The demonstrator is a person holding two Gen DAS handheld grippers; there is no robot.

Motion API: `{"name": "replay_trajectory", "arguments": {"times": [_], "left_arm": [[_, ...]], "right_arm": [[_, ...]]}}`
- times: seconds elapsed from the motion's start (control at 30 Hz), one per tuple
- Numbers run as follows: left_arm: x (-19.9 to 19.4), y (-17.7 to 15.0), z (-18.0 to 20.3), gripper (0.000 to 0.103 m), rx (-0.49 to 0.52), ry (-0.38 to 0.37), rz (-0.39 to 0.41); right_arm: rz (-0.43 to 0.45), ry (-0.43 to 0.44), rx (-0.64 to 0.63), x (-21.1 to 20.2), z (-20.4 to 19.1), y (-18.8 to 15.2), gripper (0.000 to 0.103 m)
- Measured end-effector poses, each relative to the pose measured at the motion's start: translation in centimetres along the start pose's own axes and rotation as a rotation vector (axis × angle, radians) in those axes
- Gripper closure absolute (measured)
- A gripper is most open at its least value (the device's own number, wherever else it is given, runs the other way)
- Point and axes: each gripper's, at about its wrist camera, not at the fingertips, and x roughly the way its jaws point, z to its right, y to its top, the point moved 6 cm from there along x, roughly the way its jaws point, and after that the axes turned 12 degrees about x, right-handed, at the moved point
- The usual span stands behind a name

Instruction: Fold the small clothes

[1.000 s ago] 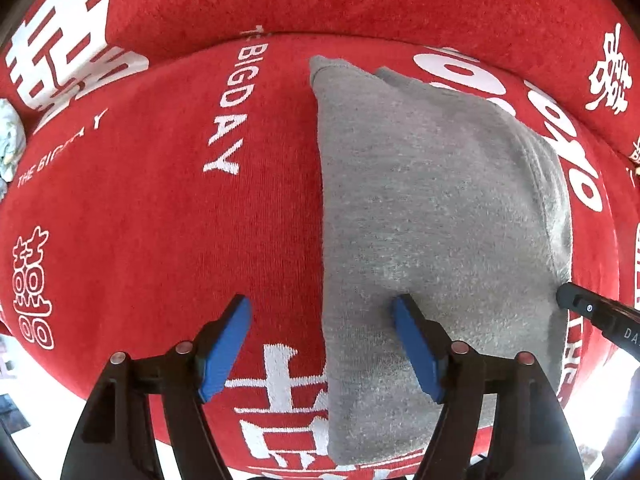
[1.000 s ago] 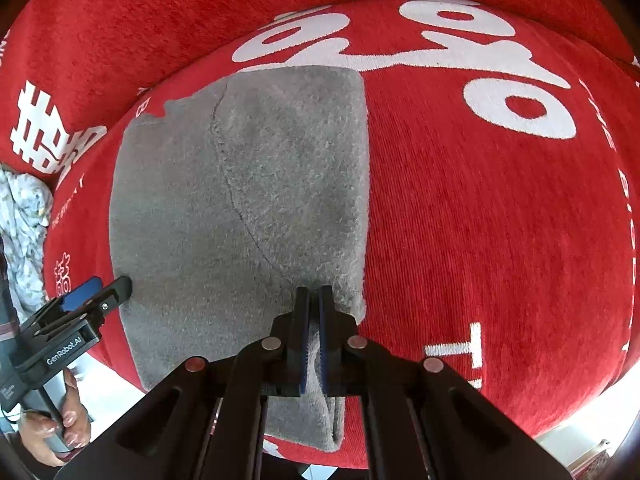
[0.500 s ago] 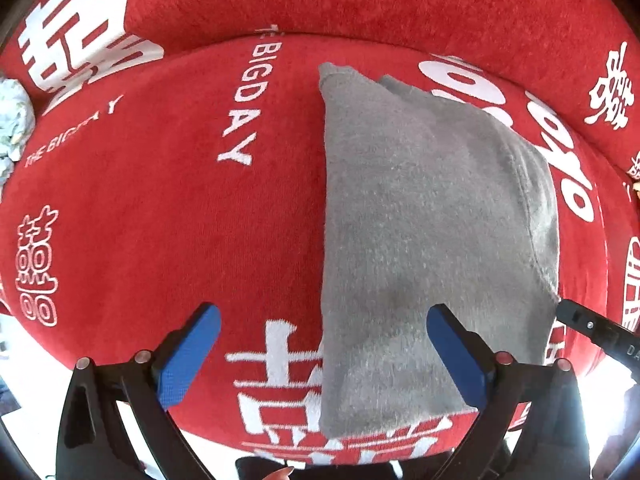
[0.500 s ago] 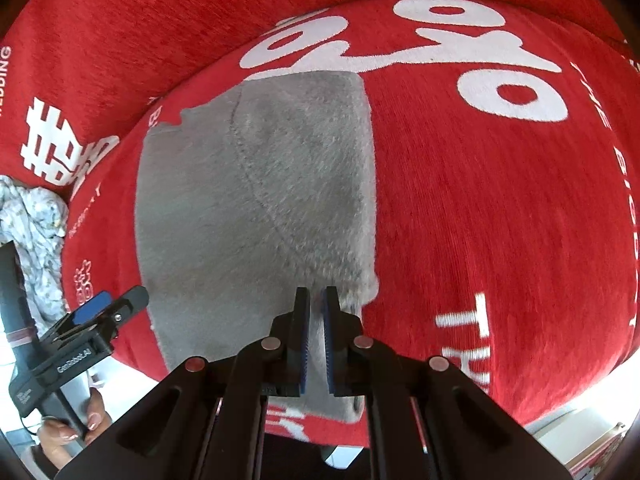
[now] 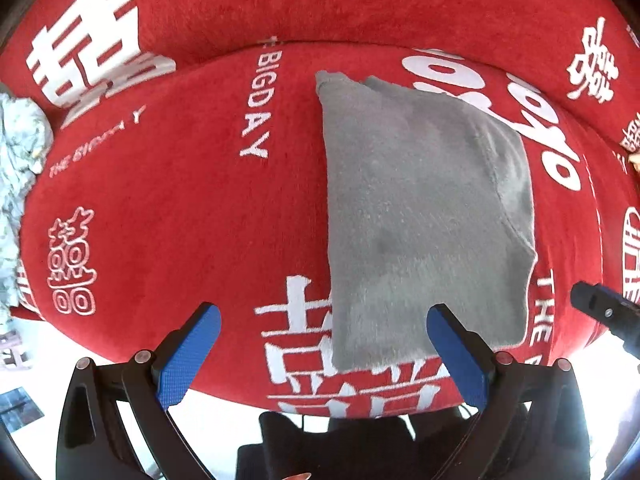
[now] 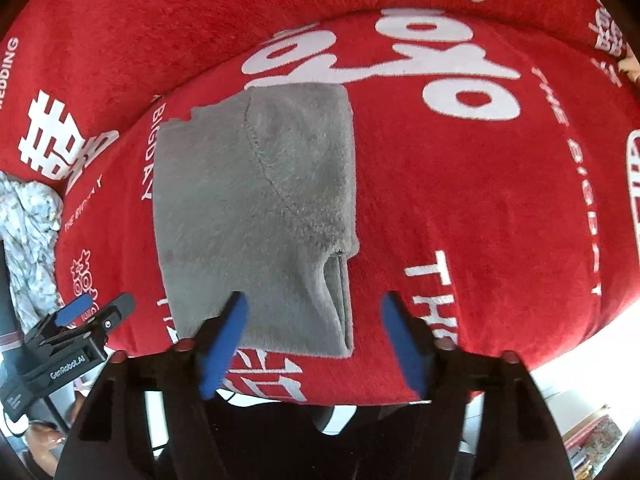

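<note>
A folded grey fleece garment [image 5: 424, 216] is seen lying flat on the red plush cover with white lettering [image 5: 168, 208], its near edge close to the cover's front rim. The left gripper [image 5: 324, 334] is held spread wide, released, above that near edge; the right gripper [image 6: 314, 320] is likewise spread, nothing grasped. Bare red cover is seen on both sides of the garment. A crumpled pale patterned cloth [image 6: 28, 236] is noted at far left
</note>
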Motion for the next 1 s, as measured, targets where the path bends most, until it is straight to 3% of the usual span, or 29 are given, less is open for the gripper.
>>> {"name": "replay_trajectory", "arguments": {"times": [0.07,0.17,0.63,1.0], "left_arm": [[-1.1,-0.2,-0.1,0.0,0.015,0.022,0.001],[-2.4,-0.4,-0.2,0.0,0.015,0.025,0.008],[-6.3,-0.9,-0.5,0.0,0.012,0.067,0.0],[-7.9,-0.5,0.1,0.0,0.009,0.068,0.012]], "right_arm": [[0.008,-0.004,-0.008,-0.8,-0.4,-0.2,0.019],[0.037,-0.025,-0.022,-2.3,-0.9,-0.5,0.001],[0.067,-0.118,-0.076,-5.8,-3.0,-1.1,0.0],[0.086,-0.133,-0.075,-7.0,-3.5,-1.0,0.0]]}}
